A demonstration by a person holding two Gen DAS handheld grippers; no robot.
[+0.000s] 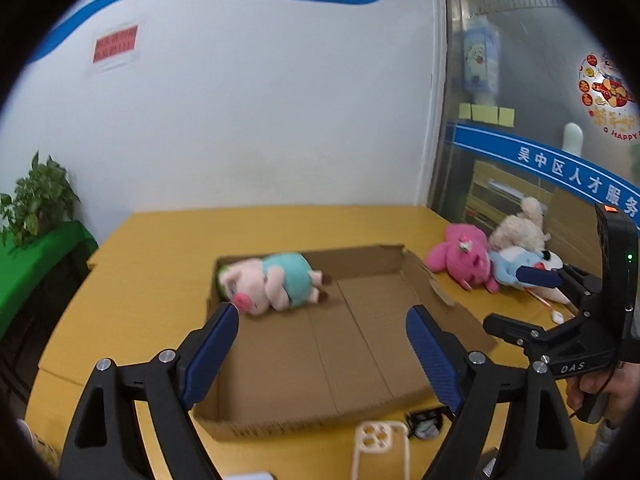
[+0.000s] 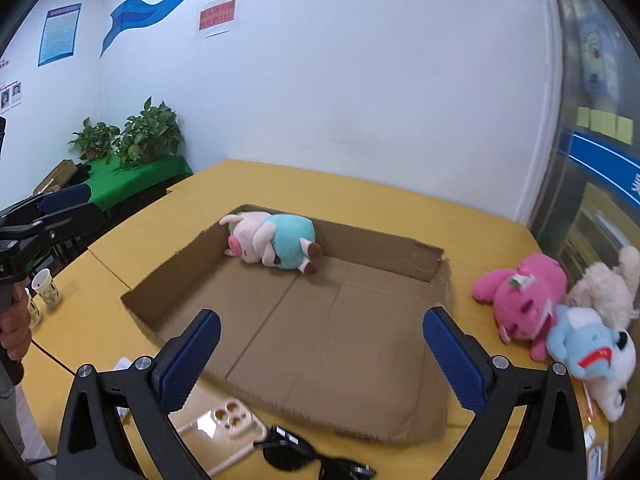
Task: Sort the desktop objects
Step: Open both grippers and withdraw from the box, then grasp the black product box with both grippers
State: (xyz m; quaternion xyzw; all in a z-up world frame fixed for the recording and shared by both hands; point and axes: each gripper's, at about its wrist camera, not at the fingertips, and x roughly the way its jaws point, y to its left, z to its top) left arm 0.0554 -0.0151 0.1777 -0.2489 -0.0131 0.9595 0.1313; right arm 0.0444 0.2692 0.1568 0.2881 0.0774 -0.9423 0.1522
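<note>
A plush pig (image 2: 276, 246) lies in the far corner of the cardboard tray (image 2: 168, 276) on the yellow table (image 2: 360, 196), beyond both grippers' fingers. The left gripper (image 1: 322, 354) and the right gripper (image 2: 322, 356) stand spread and empty. "DAS" marks the right gripper's body. The red wall notice (image 2: 217, 17) is too blurred to read.
</note>
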